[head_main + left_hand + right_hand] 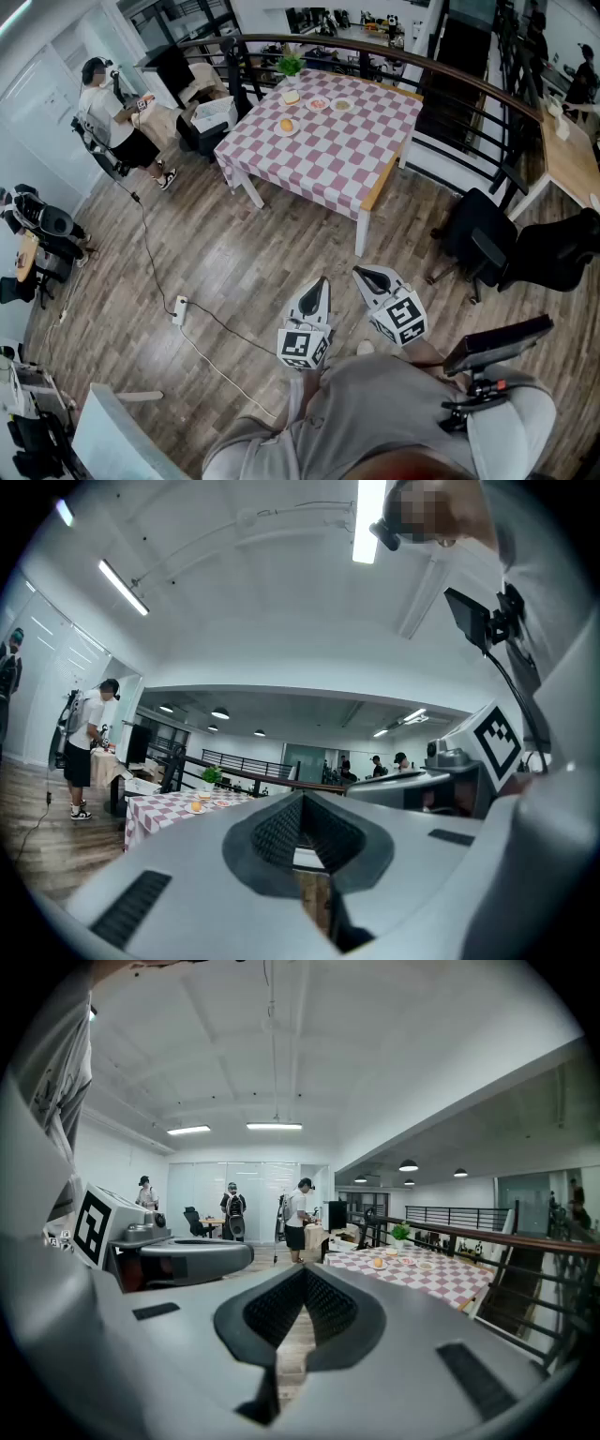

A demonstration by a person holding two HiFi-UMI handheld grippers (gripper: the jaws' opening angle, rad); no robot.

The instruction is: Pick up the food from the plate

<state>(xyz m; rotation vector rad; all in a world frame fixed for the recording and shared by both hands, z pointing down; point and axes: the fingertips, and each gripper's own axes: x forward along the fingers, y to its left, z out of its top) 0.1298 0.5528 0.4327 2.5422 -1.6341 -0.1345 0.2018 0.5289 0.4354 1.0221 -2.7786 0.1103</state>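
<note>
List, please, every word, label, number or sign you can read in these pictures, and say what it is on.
No readable text anywhere.
The cubes on the left gripper and the right gripper bear only black-and-white square patterns, no letters or numbers.
The table shows no print.

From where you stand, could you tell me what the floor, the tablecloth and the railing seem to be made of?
Floor: grey-brown wood-look planks, seams visible, maybe laminate. Tablecloth: pink-and-white checked, draped over the edges, cloth or vinyl. Railing: dark uprights, probably metal, with a brown wood-look top.
</note>
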